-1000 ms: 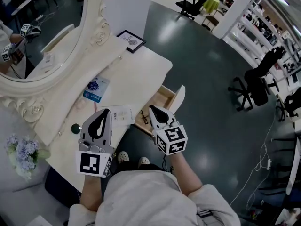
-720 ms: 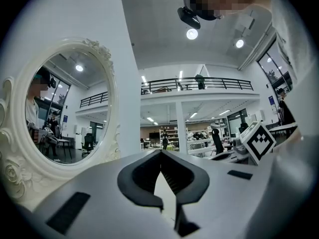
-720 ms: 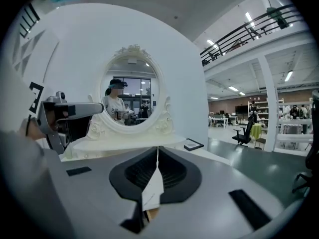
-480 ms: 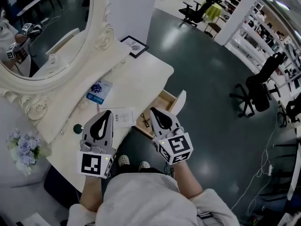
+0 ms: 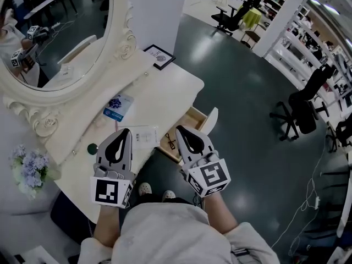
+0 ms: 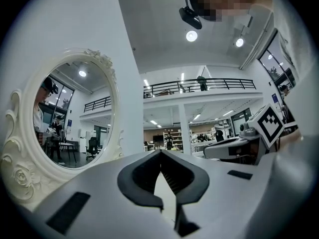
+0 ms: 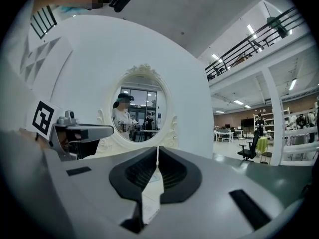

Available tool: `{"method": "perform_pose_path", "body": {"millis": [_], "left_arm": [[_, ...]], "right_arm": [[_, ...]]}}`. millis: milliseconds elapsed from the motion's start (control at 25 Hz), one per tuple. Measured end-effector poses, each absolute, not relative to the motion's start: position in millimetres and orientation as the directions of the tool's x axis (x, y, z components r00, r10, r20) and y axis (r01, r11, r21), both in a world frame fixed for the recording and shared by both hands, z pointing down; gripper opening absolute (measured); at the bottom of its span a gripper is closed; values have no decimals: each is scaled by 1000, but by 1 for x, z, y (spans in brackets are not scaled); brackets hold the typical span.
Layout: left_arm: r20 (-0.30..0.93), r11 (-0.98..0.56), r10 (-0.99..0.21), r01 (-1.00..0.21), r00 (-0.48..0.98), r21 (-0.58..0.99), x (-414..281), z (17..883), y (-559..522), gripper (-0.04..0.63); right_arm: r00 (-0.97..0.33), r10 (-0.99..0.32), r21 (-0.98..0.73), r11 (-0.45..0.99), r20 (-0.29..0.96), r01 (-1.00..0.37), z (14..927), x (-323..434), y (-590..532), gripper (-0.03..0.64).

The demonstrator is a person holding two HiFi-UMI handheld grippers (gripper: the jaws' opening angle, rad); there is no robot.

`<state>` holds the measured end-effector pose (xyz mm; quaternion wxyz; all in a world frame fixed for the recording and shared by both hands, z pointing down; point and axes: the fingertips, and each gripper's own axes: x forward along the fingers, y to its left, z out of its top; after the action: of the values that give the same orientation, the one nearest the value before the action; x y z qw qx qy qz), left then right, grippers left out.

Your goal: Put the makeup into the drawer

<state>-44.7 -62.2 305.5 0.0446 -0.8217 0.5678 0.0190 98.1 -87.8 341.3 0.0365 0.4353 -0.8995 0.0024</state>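
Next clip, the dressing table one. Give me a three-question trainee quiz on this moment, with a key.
1. What do the left gripper and the right gripper hold?
2. True or false: the drawer stands open.
3. Where does the blue packet lie? A: on the table. B: in the drawer. C: in the right gripper.

Key: 1, nothing; both have their jaws together with nothing between them. 2, true. 3, A.
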Motion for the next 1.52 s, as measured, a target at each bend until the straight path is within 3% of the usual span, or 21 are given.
{"method": "perform_pose_path", "body": {"millis": [1520], "left_arm": [[-117,-313,-941,-948,318,-53,-49,294,-52,14]], "right_arm": [[-667,-745,49,666,-1,-745,322,93,-70,23]]}}
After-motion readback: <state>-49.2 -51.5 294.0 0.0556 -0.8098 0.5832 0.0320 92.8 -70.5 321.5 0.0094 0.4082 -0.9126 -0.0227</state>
